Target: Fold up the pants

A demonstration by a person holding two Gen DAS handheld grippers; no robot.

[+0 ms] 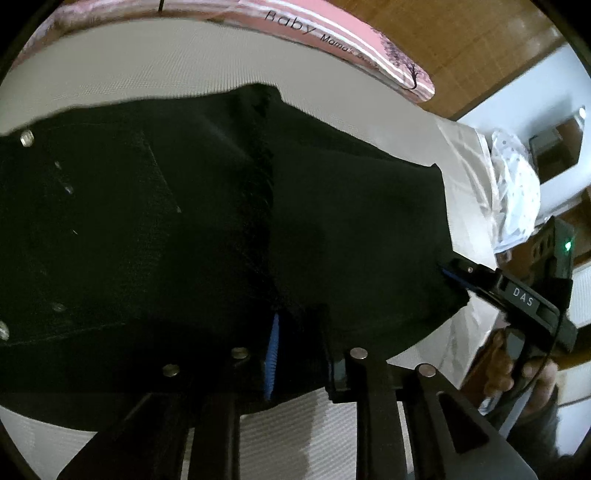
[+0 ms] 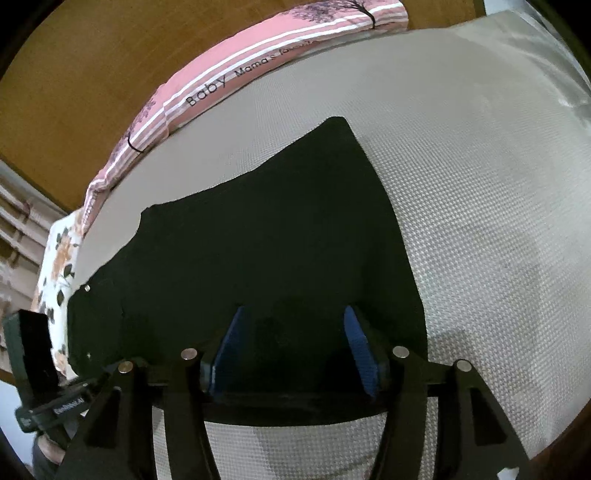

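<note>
1. Left wrist view: the left gripper (image 1: 299, 354) points steeply down at the near edge of the black pants (image 1: 184, 221), which lie spread on a white woven mattress surface (image 1: 147, 66). Its jaws stand narrow. One blue pad (image 1: 272, 354) shows on the left finger, and dark cloth fills the gap between the two fingers. Whether the pads press on that cloth I cannot tell, because the fabric and the black fingers merge in shadow.
2. Ahead of this gripper and to its left, metal rivets (image 1: 26, 138) mark the waist end of the pants, and a vertical seam runs straight ahead of the fingers.
3. To its right, the right gripper (image 1: 454, 275) reaches in from the side, its tip at the far right edge of the pants. A hand (image 1: 524, 369) grips its handle lower down.
4. Beyond the pants, a pink striped cloth (image 1: 354, 33) printed "Baby" lines the far edge of the mattress surface, with wooden floor (image 1: 480, 37) behind it.
5. Right wrist view: the right gripper (image 2: 295, 350) hangs over the near edge of the pants (image 2: 258, 240) with its jaws about half open. Both blue pads (image 2: 229, 350) stand clear, with flat black cloth lying between and beneath them. Nothing is pinched.
6. The pants stretch ahead and to the left of this gripper, and bare mattress surface (image 2: 480, 221) lies to its right.
7. At its far left, part of the left gripper (image 2: 48, 402) shows beside a floral cloth (image 2: 59, 266).
</note>
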